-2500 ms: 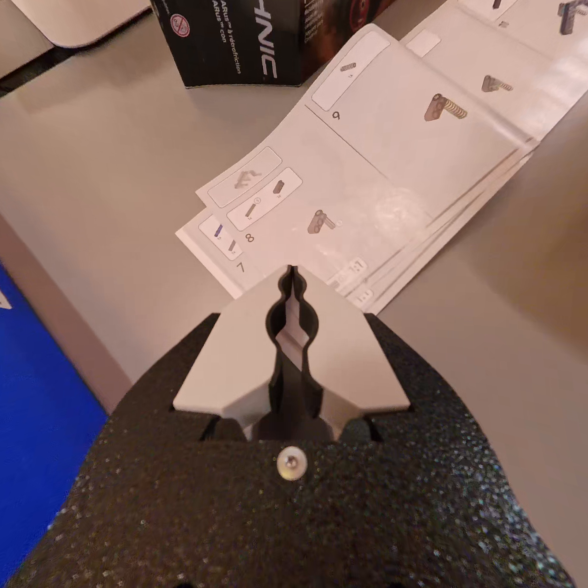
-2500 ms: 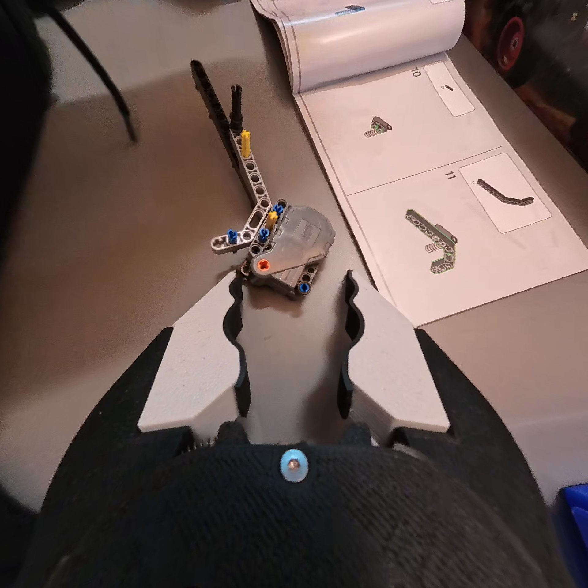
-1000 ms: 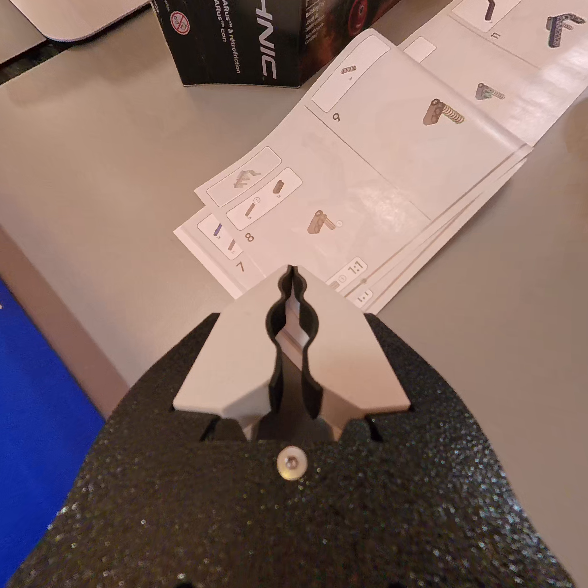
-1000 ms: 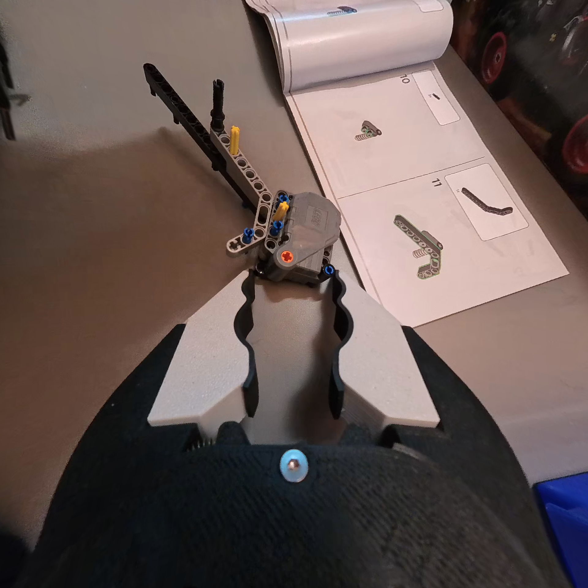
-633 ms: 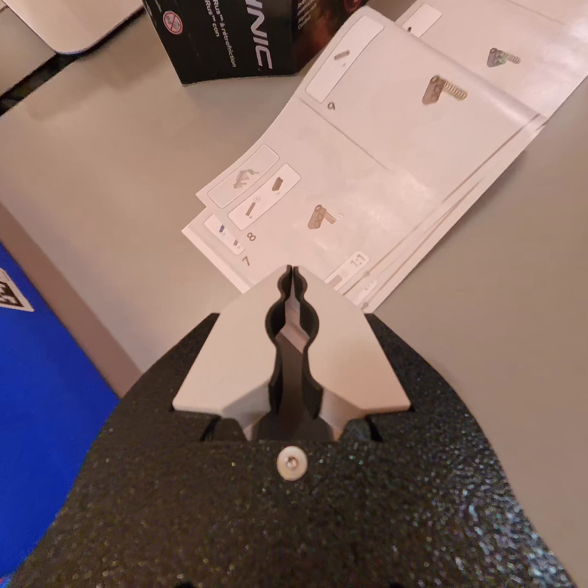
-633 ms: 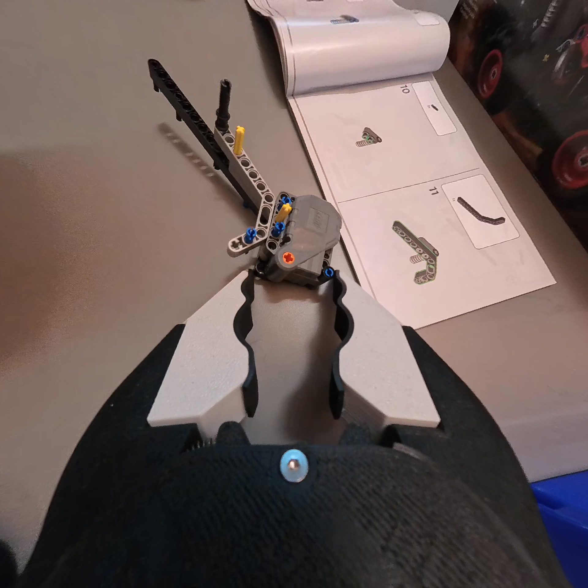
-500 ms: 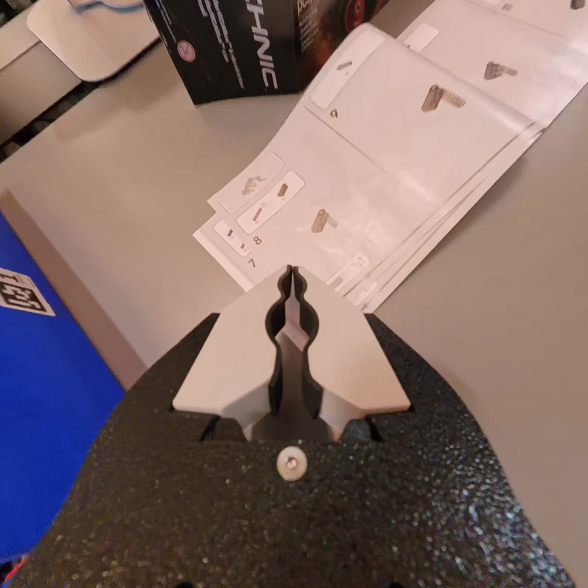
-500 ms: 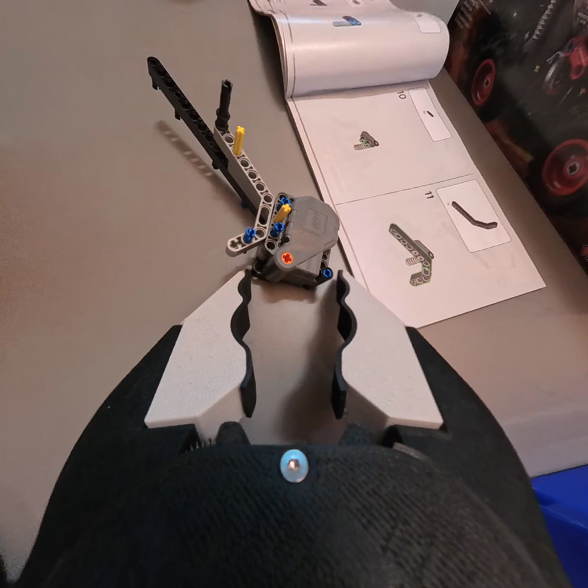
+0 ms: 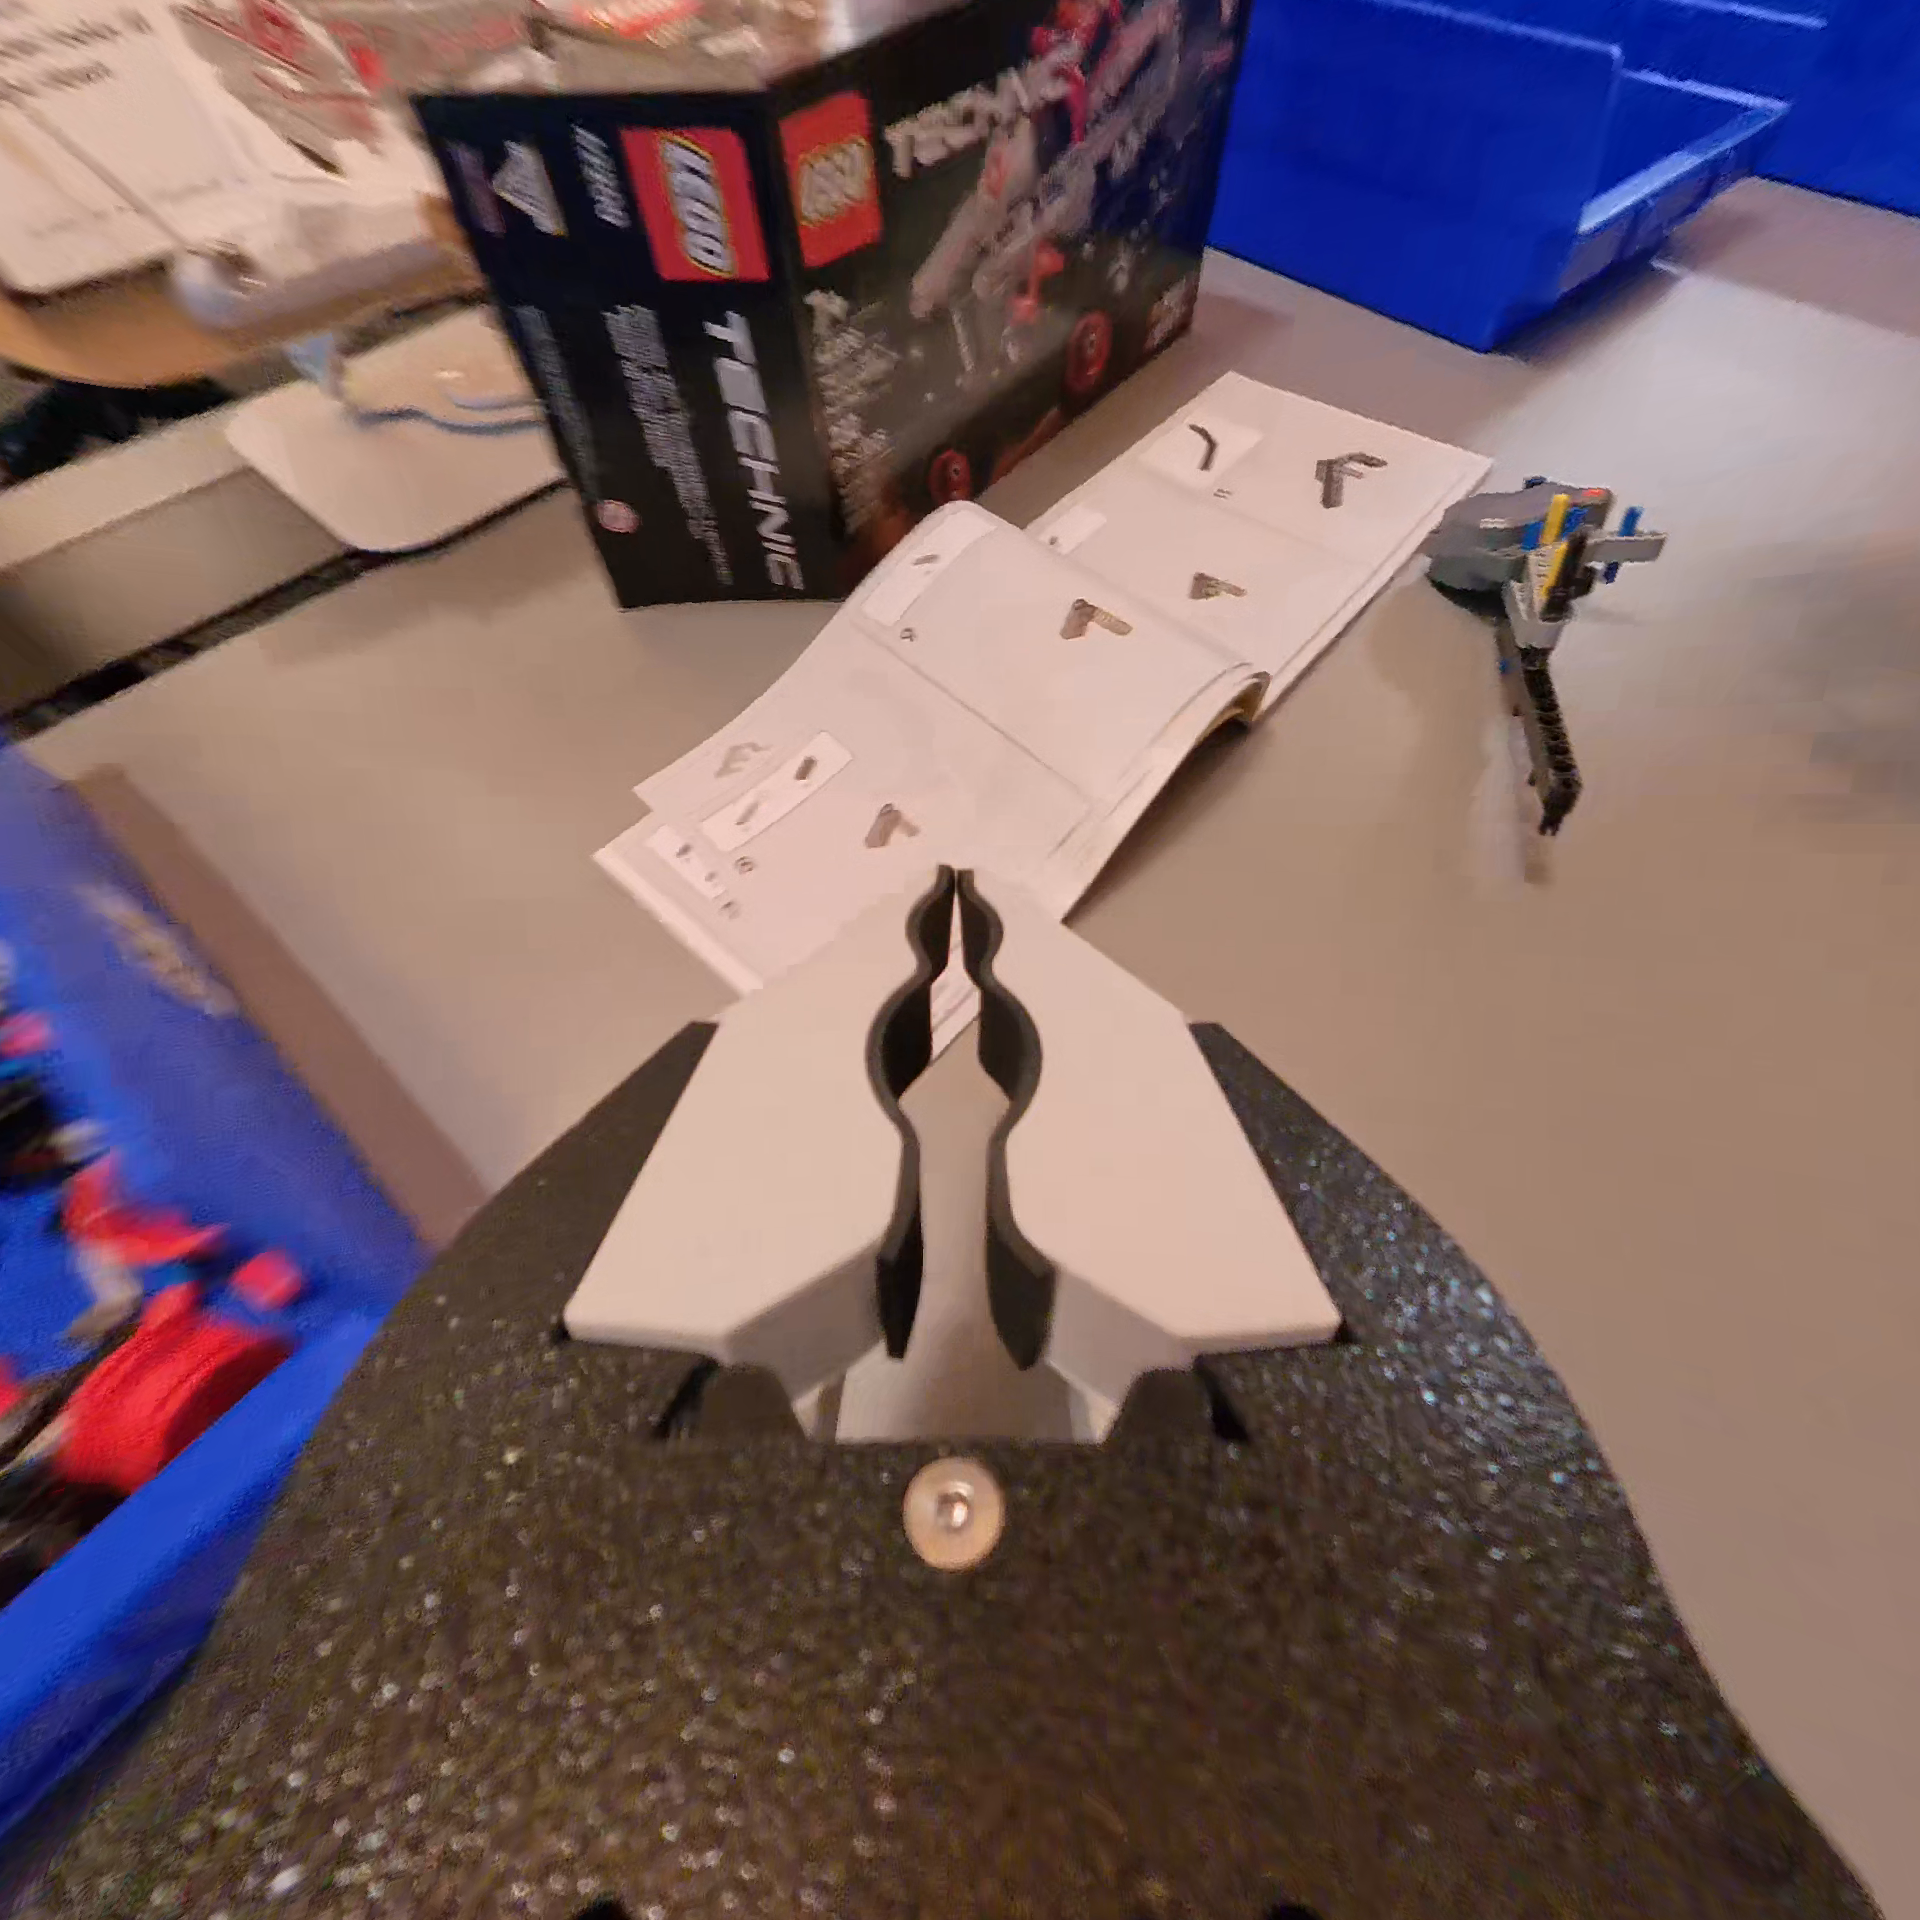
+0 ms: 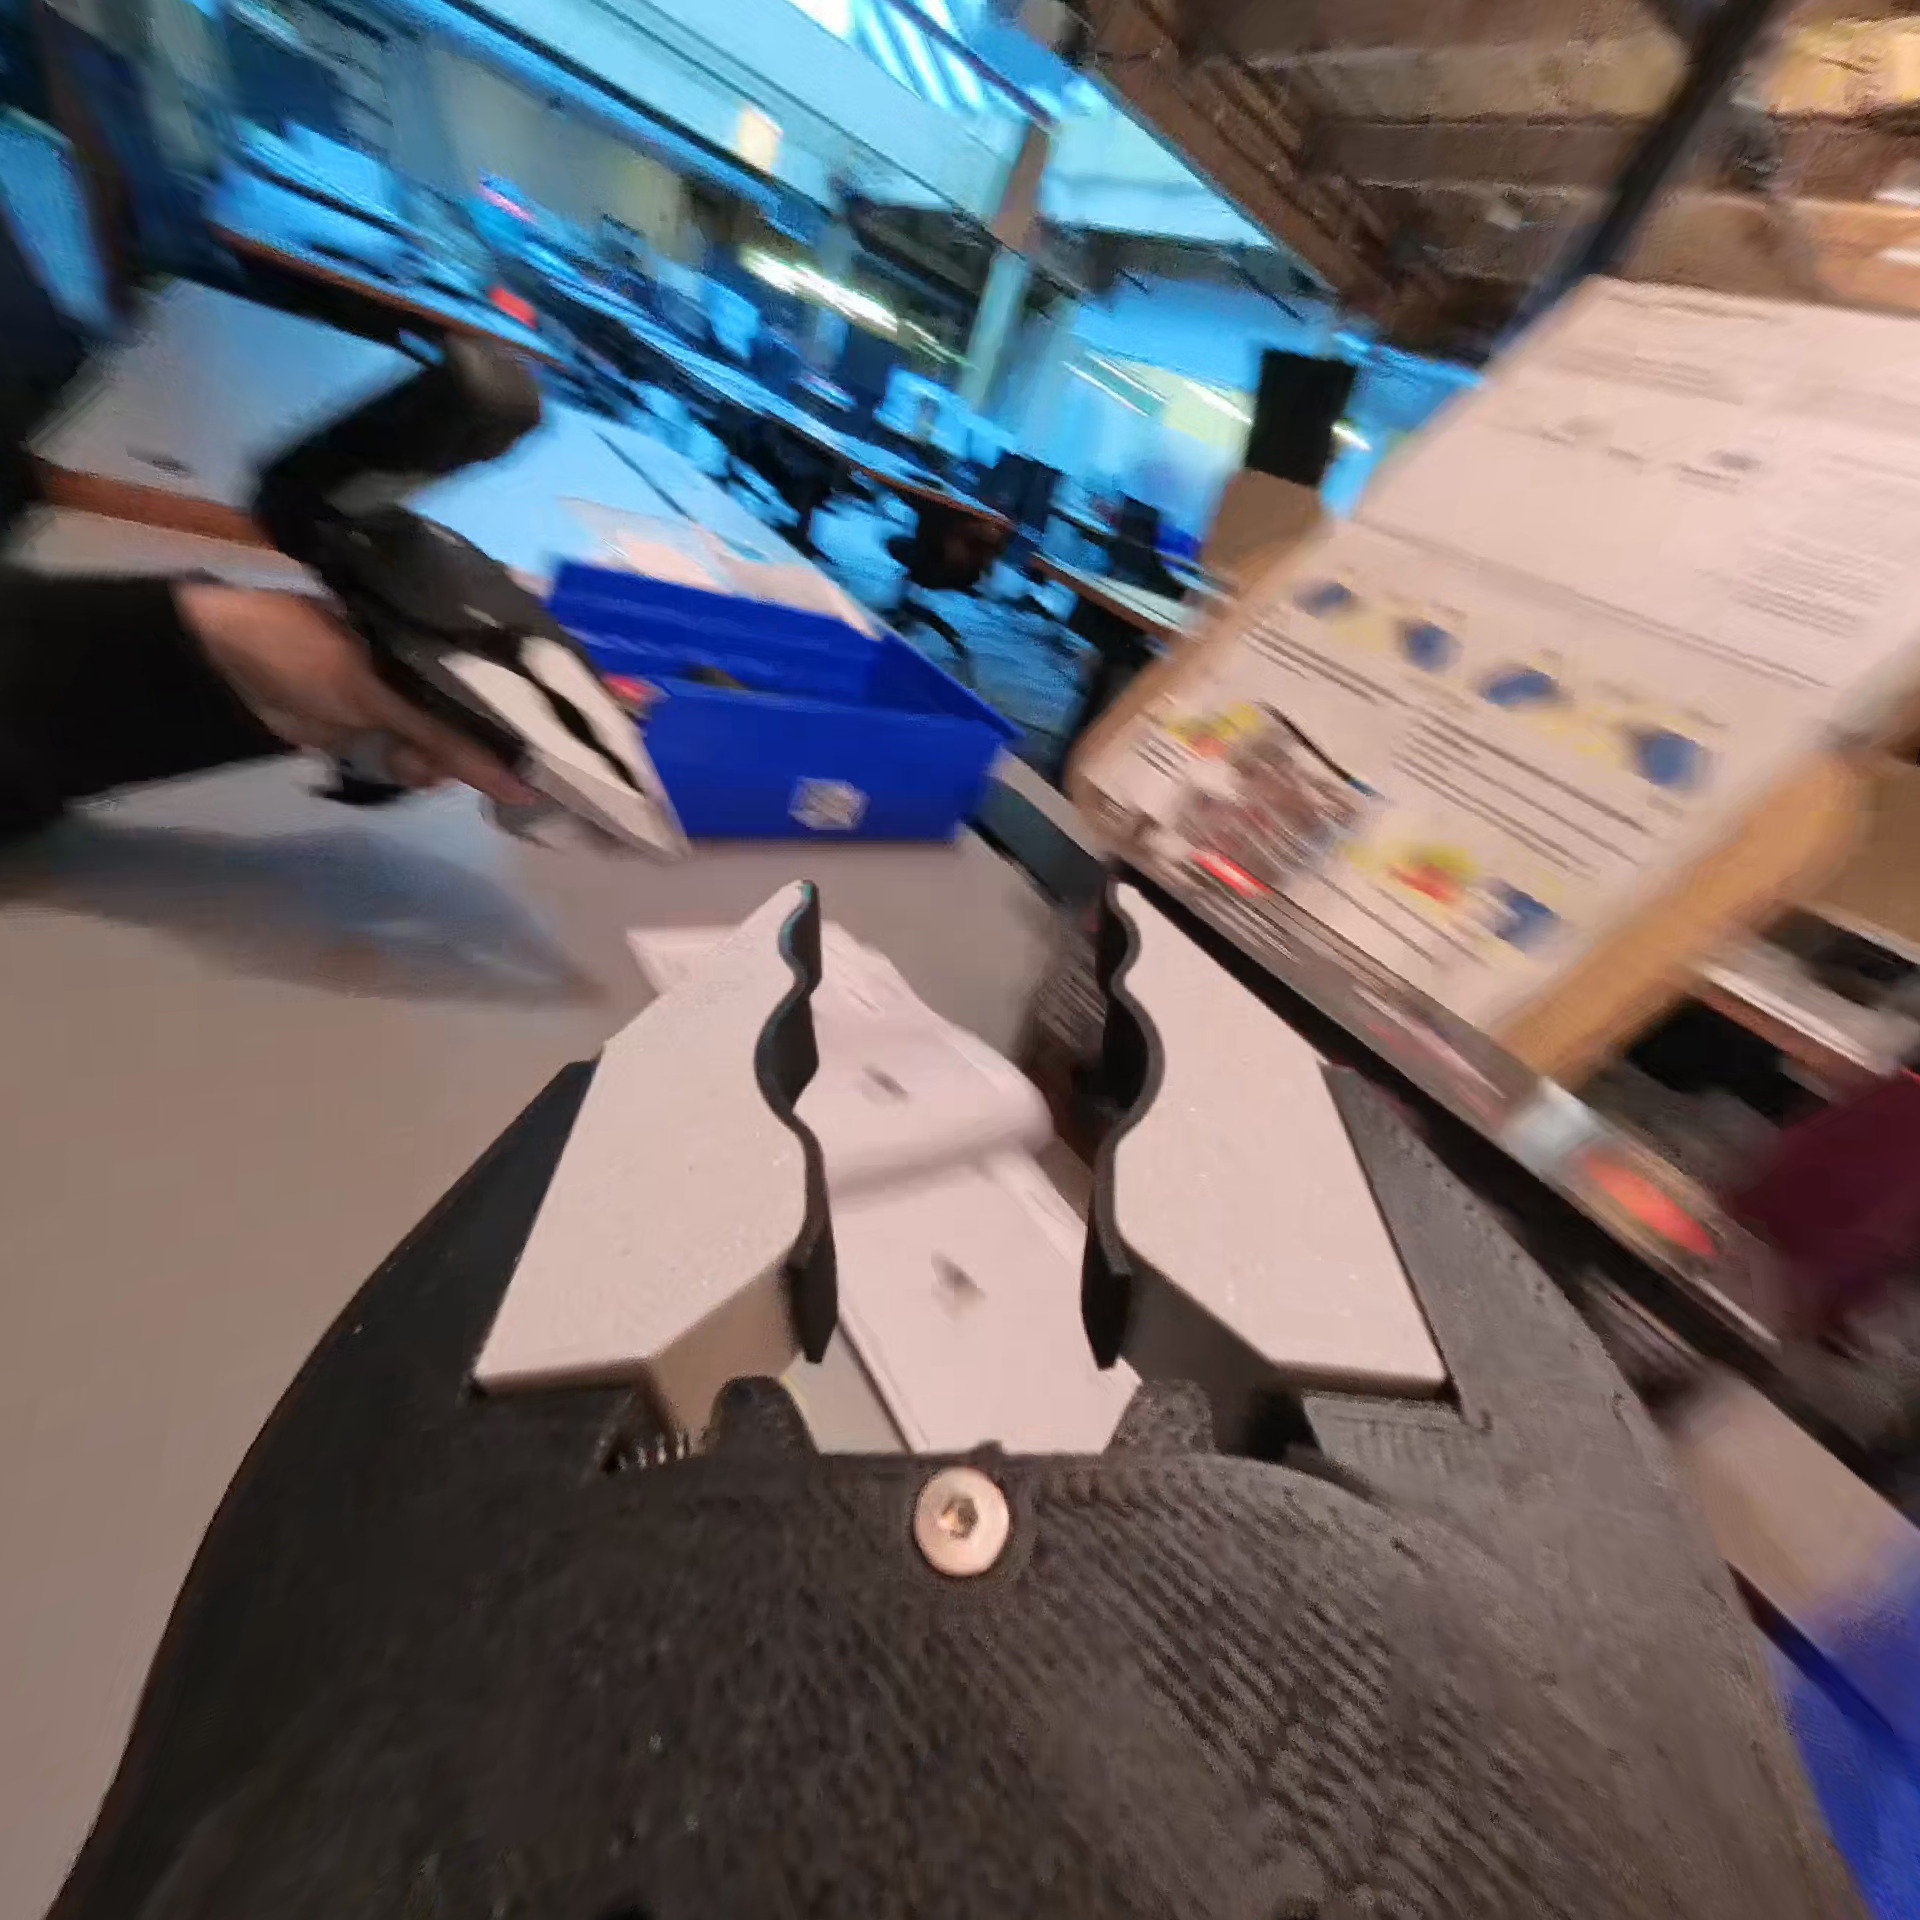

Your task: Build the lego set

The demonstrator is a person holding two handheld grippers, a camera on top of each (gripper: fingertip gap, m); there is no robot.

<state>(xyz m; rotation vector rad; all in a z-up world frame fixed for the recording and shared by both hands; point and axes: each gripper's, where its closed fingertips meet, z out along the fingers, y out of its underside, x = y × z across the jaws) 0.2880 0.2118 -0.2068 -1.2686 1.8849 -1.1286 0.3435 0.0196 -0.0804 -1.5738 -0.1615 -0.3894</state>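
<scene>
In the left wrist view, the left gripper [image 9: 956,883] is seen with its 2 tips pressed together on nothing. The half-built lego assembly [image 9: 1536,566] lies on the grey table [image 9: 1455,1039] far ahead and to the right, beyond the open instruction booklet [image 9: 1039,675], its long black beam pointing back toward the camera.

In the right wrist view, heavily blurred, the right gripper [image 10: 956,914] is held apart and empty above the booklet [image 10: 935,1143]; the assembly is not shown, so the nearer gripper cannot be judged.

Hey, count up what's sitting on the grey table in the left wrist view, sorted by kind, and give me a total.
Black set box: 1
Open instruction booklet: 1
Part-built grey lego assembly: 1
Blue bins (one at the far right, one at the near left holding red pieces): 2
Total: 5
</scene>
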